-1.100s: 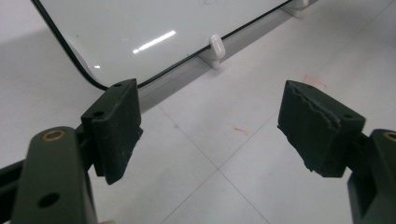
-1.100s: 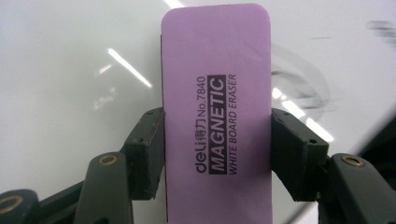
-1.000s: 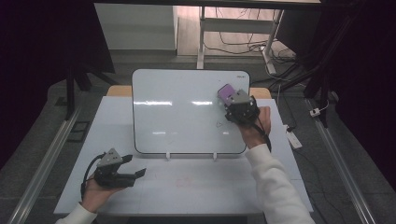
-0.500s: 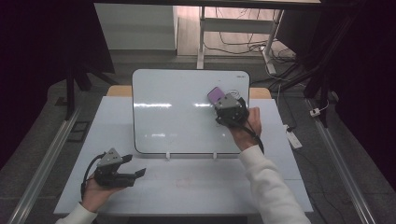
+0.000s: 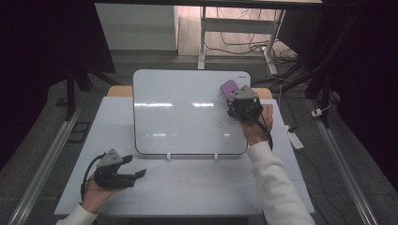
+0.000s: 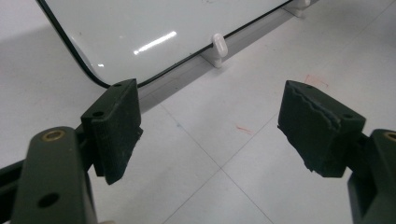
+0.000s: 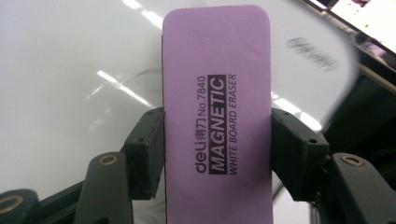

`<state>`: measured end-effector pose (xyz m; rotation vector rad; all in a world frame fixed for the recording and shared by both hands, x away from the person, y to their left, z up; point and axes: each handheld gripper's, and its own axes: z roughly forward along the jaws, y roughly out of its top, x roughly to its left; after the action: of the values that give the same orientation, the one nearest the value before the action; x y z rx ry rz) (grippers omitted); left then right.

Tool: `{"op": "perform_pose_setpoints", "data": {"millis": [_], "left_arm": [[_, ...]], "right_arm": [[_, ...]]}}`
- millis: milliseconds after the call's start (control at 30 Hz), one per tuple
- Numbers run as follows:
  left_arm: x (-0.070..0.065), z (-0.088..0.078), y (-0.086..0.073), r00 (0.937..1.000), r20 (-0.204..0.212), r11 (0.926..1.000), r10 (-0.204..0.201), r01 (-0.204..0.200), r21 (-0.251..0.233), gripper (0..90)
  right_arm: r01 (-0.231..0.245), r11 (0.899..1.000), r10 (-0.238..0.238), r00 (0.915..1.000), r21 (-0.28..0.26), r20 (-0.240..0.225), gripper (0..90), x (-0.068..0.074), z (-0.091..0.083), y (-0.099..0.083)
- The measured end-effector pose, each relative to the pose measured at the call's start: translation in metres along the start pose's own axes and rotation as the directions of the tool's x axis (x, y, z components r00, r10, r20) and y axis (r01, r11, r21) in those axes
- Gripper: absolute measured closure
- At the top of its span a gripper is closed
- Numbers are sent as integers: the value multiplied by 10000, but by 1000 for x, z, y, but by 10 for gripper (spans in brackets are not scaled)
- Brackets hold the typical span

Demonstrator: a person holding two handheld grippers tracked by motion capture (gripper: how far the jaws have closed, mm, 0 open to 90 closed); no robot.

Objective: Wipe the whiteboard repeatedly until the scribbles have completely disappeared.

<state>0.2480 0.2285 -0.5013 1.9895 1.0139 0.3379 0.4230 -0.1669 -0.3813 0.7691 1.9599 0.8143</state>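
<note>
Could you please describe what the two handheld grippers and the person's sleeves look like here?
Both are dark handheld units. The left gripper carries a grey three-cornered plate and a looping black cable; its black pads look worn. The right gripper also has a grey plate and trailing cable. Both sleeves are white.

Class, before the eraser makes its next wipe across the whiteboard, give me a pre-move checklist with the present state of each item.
1. Eraser clamped between the jaws of the right hand-held gripper: ok.
2. Eraser over the whiteboard, near its upper right corner: ok.
3. Marks left to wipe, faint scribbles just below the eraser: ok.
4. Eraser face pressed flat on the board: cannot tell.
5. Left hand-held gripper open, holding nothing, on the table in front of the board, away from the wiping path: ok.
6. Board seated in its two white clips: ok.
</note>
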Motion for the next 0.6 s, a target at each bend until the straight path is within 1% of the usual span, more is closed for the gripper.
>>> {"op": "perform_pose_setpoints", "data": {"millis": [67, 200, 267, 333, 367, 467, 533, 600], "left_arm": [[0, 0, 0, 10000, -4, 10000, -3, 3, -4, 221], [-1, 0, 0, 10000, -6, 10000, -7, 7, -22, 221], [-1, 0, 0, 10000, 5, 10000, -1, 1, -13, 221], [-1, 1, 1, 10000, 11, 10000, 21, -21, 4, 222], [-1, 1, 1, 10000, 14, 10000, 26, -26, 6, 221], [-1, 1, 1, 10000, 8, 10000, 17, -17, 7, 221], [-1, 1, 0, 10000, 2, 10000, 8, -8, 8, 221], [-1, 1, 0, 10000, 7, 10000, 9, -9, 15, 221]], "right_arm": [[471, 9989, -472, 9987, -24, -202, 402, 15, -2, -7], [1048, 9945, -1047, 9926, -19, -607, 402, 44, -7, -25], [1365, 9906, -1363, 9881, -20, -709, 402, 55, -9, -32], [1577, 9875, -1567, 9844, 65, -801, 402, 62, -12, -38], [1654, 9862, -1638, 9823, 102, -909, 402, 65, -13, -40], [1868, 9824, -1856, 9784, 52, -915, 402, 69, -14, -46], [1756, 9844, -1741, 9808, 95, -879, 402, 65, -14, -46], [1483, 9889, -1475, 9861, 56, -764, 402, 57, -14, -44]]}}
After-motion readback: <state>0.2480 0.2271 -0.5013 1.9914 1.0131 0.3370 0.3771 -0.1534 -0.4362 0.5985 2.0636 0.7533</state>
